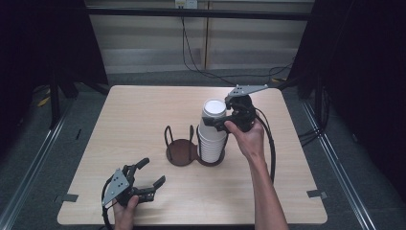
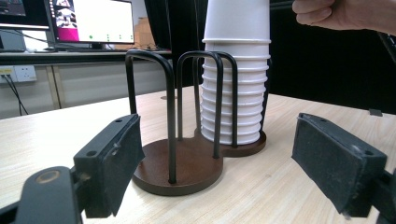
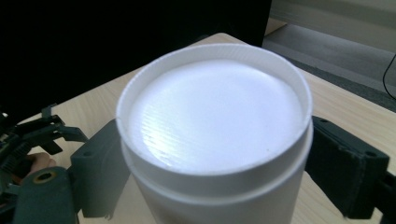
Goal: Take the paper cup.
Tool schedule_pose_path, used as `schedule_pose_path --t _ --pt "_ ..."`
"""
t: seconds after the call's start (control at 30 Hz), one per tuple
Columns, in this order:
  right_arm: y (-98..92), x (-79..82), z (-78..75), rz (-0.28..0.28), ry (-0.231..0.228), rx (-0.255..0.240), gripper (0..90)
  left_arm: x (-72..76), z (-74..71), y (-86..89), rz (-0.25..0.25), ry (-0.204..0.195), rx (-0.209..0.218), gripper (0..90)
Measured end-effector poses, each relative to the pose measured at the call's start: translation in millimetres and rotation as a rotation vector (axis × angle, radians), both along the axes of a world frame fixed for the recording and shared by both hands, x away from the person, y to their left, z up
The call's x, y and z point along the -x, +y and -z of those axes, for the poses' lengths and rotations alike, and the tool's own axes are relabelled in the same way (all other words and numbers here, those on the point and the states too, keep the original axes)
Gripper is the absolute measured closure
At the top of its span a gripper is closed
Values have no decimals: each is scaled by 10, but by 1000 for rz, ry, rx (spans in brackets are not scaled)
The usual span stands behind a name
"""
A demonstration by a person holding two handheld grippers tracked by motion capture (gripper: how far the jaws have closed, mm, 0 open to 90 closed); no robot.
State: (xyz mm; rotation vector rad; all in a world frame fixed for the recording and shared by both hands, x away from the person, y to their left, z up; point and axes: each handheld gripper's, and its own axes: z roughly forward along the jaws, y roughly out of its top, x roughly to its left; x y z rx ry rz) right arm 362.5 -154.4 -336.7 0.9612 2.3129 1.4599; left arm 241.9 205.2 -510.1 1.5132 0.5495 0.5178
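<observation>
A tall stack of white paper cups (image 1: 212, 139), turned upside down, stands in the right ring of a dark wire cup holder (image 1: 182, 152) at mid-table. The holder's left ring is empty. My right gripper (image 1: 214, 120) is shut on the top cup (image 1: 214, 111), which sits higher than the ones under it. From the right gripper view, both pads (image 3: 100, 172) press the sides of that cup (image 3: 215, 112). My left gripper (image 1: 152, 171) stands open near the table's front left, aimed at the holder (image 2: 182, 163) and stack (image 2: 236, 93), with nothing between its pads (image 2: 116, 163).
The wooden table (image 1: 143, 110) is bare around the holder. Dark curtains hang on both sides, and cables run on the floor behind. A monitor (image 2: 93, 21) stands on a desk beyond the table in the left gripper view.
</observation>
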Motion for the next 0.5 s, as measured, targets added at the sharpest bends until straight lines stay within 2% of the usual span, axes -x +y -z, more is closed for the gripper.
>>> schedule_pose_path --t 0.23,0.3,0.5 --pt "37 -28 -20 -5 -6 22 156 -1 -1 0 -2 -2 -1 159" --pt "48 -34 -56 -8 -20 29 214 -2 -1 1 -2 -4 -3 159" --pt "71 -15 -64 -1 -37 38 228 -1 0 0 -2 -1 0 159"
